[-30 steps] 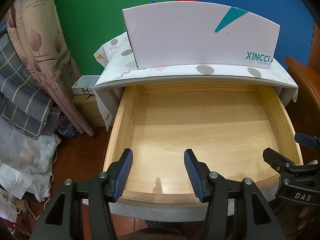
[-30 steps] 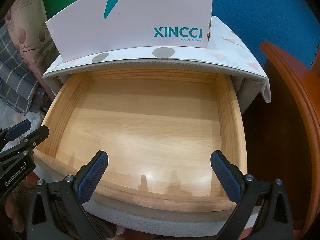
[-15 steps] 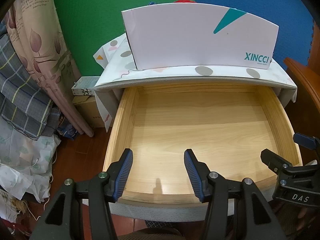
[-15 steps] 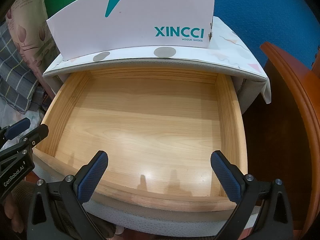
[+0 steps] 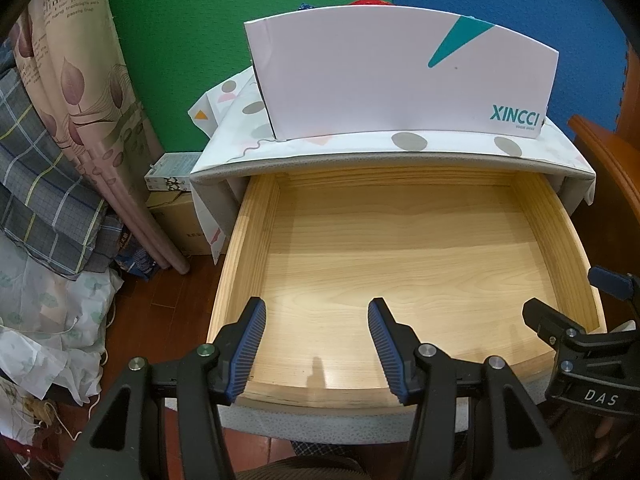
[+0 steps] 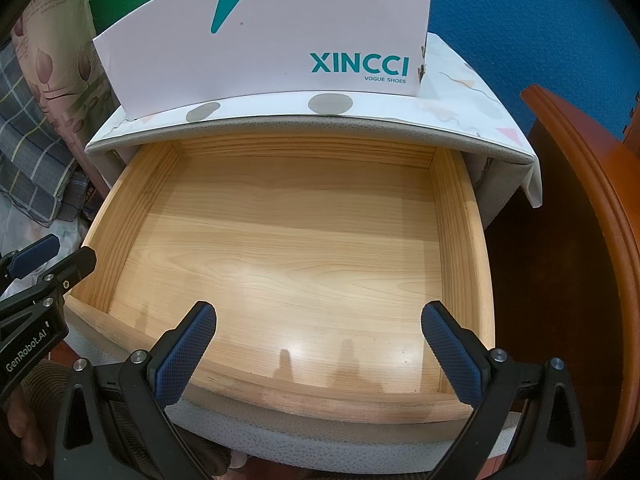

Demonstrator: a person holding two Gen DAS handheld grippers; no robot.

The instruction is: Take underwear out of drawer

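The wooden drawer (image 5: 240, 264) is pulled open below the nightstand top; it also shows in the right wrist view (image 6: 460, 248). Its floor is bare and no underwear shows in either view. My left gripper (image 5: 317, 344) is open and empty, hovering above the drawer's front edge at the left. My right gripper (image 6: 319, 354) is wide open and empty, above the front edge at the right. Each gripper shows at the edge of the other's view: the right one (image 5: 576, 304) and the left one (image 6: 52, 256).
A white XINCCI shoe box (image 5: 400, 76) stands on the cloth-covered nightstand top (image 5: 320, 148). Folded fabrics and rolled curtains (image 5: 60, 152) pile up at the left with small cardboard boxes (image 5: 172, 184). A brown wooden furniture edge (image 6: 592, 208) stands at the right.
Both views have shifted very slightly; the grippers stay open above the drawer's front edge. Nothing was taken hold of.
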